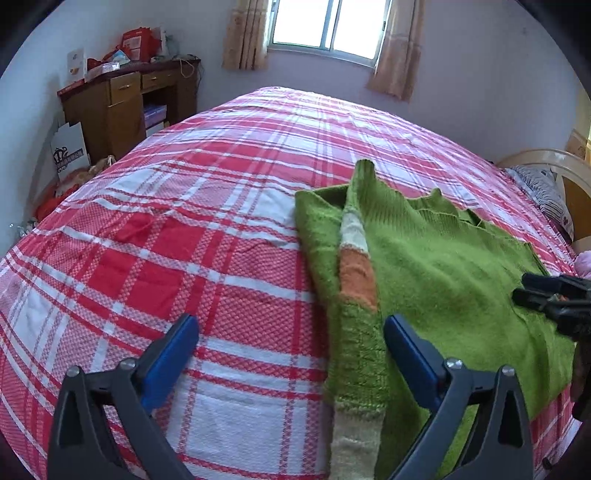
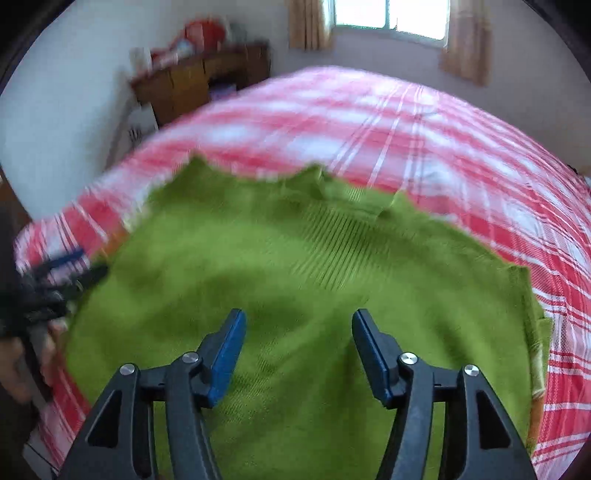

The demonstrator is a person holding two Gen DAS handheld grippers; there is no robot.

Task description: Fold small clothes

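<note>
— On the plaid bedspread (image 1: pixel 155 258), toward its right side, where does the green sweater (image 1: pixel 443 266) lie from each claw?

— Under and ahead of both. Seen from the left wrist, the left gripper (image 1: pixel 291 332) hangs over the garment's left edge: its right finger sits above green knit, its left finger above bare bedspread. The right gripper (image 2: pixel 299 325) hovers squarely over the sweater's middle.

— Are the jaws holding anything?

— No. Both pairs of blue fingers stand apart, with nothing pinched between them.

— Which way does the long part run?

— The striped sleeve (image 1: pixel 358 280), green with orange and cream bands, lies folded along the left edge, running from near the left claw away toward the window (image 1: pixel 328 22). So its axis lines up roughly with that claw's pointing direction.

— Which hand is nearer the sleeve, then?

— The left, I judge; the sleeve passes between its fingers. The right wrist view is blurred, so finer detail of the far hem is hard to tell.
</note>
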